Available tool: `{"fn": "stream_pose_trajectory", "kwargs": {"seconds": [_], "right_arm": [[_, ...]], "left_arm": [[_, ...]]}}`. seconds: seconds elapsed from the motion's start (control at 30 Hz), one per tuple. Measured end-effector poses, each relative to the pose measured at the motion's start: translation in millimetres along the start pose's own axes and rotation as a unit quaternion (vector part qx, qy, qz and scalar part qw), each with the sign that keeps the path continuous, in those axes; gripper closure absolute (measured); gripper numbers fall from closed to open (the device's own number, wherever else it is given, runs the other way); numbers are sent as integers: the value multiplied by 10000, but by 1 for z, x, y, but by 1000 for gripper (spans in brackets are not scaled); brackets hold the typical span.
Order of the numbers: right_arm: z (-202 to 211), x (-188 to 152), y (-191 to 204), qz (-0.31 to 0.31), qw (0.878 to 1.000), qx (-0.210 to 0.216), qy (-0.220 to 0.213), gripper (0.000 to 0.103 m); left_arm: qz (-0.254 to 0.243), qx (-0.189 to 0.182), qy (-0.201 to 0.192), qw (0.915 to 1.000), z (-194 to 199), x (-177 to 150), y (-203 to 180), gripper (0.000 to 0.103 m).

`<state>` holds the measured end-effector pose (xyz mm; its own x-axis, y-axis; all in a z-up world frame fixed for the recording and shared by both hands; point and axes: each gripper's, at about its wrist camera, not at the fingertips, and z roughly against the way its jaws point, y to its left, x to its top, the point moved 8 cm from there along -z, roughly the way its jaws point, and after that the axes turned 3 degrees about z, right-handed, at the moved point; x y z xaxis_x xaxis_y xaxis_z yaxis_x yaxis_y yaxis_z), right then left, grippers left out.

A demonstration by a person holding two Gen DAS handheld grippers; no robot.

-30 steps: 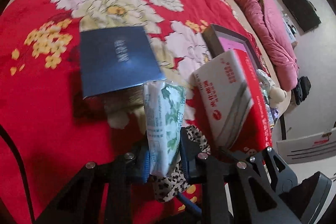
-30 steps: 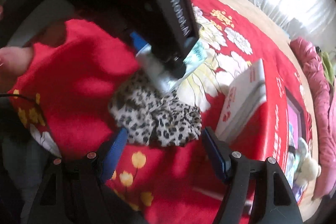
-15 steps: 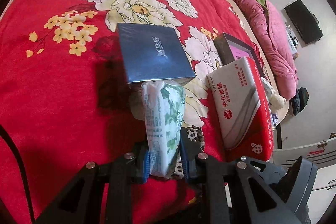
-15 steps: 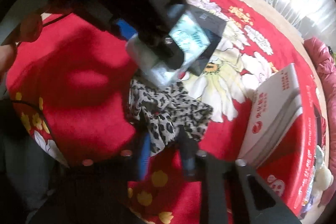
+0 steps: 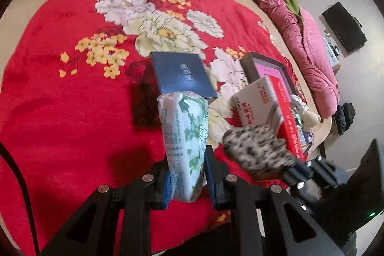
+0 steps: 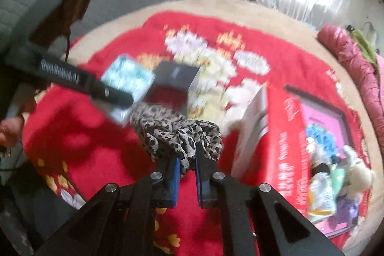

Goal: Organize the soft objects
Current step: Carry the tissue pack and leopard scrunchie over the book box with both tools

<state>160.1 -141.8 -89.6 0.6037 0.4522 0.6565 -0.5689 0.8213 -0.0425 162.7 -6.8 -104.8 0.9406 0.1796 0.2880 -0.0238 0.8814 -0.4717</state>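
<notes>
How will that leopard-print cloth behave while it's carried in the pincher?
Probably floppy: the leopard-print cloth bunches and droops over both sides of the right gripper. It looks thin, so likely light. Pinched at one fold only, it may swing or slip.

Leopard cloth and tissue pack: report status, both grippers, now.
Left gripper shut on tissue pack, held off the red blanket. Right gripper shut on leopard cloth, lifted. Blue box and red carton close ahead.
</notes>
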Motion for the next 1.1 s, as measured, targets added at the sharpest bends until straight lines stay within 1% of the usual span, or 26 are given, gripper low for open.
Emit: {"fn": "stream_pose_trajectory", "kwargs": {"seconds": [0.1,0.17,0.33,0.4,0.67,0.8,1.1], "right_arm": [[24,11,-6,-75,9996,-123,-239,92],[39,18,-10,-214,9991,-175,-324,92],[85,21,-28,-510,9962,-457,-546,92],[98,21,-40,-678,9944,-514,-622,92],[152,2,-87,-1287,9841,-838,-896,92],[176,-8,-110,-1526,9777,-979,-1057,92],[209,-30,-144,-1928,9661,-1171,-1258,92]], "left_arm": [[-134,17,-89,9999,9,0,-14,79],[-294,125,-188,9993,16,1,-28,79],[-568,135,-328,9978,27,2,-62,79],[-721,206,-393,9964,31,1,-78,79],[-1240,351,-511,9903,35,-6,-137,79],[-1450,351,-535,9874,37,-10,-164,79],[-1819,429,-598,9806,36,-19,-204,79]]}}
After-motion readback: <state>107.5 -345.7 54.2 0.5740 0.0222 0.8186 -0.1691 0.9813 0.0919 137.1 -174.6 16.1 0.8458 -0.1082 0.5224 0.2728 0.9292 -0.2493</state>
